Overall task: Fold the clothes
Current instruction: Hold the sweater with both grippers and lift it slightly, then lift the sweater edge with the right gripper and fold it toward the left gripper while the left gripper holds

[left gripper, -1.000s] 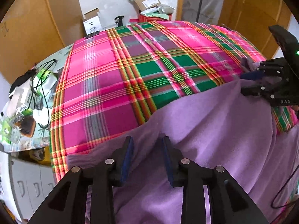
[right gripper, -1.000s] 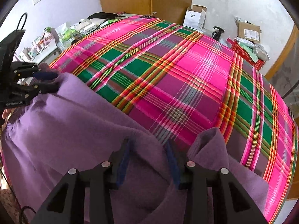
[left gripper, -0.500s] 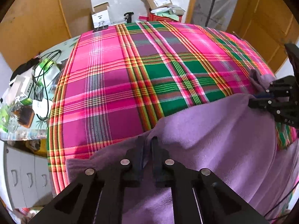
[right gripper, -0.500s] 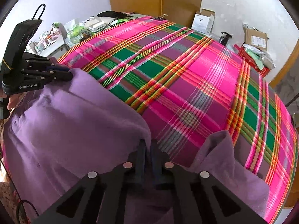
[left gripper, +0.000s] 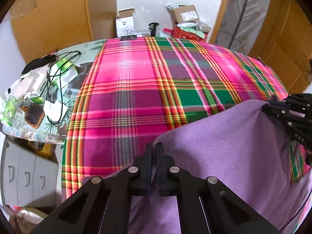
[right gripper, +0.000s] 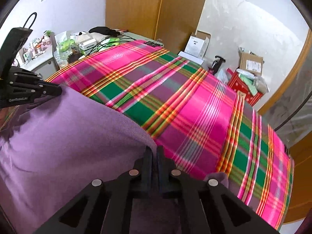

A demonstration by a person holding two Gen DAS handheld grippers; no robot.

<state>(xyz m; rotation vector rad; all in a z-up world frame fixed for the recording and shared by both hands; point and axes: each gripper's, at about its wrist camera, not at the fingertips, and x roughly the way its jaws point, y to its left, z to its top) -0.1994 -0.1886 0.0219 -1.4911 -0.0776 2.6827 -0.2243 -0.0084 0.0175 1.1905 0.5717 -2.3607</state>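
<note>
Left wrist view: I held the left tongs [left gripper: 154,152] closed on a corner of the purple garment [left gripper: 224,146], the jaws pinched together with cloth between them. That corner stood raised above the plaid cloth [left gripper: 146,89] covering the tabletop, with the garment's upper edge running taut from it to the right tongs [left gripper: 267,107], which gripped the opposite corner. I judged the two-point hold served to keep the edge straight, so that the garment could be carried or laid as one flat panel. The rest of the garment hung toward me, below that edge.

Right wrist view: I held the right tongs [right gripper: 154,154] shut on the garment's edge, again with fabric nipped between the jaws. The left tongs [right gripper: 58,91] appeared at the far end of the same edge, also clamped on the cloth. A loose purple flap [right gripper: 218,177] lay on the plaid cloth just beside the right tongs. Most of the plaid cloth beyond the garment lay bare. This fitted either spreading the garment out or bringing one edge over for a fold.
</note>
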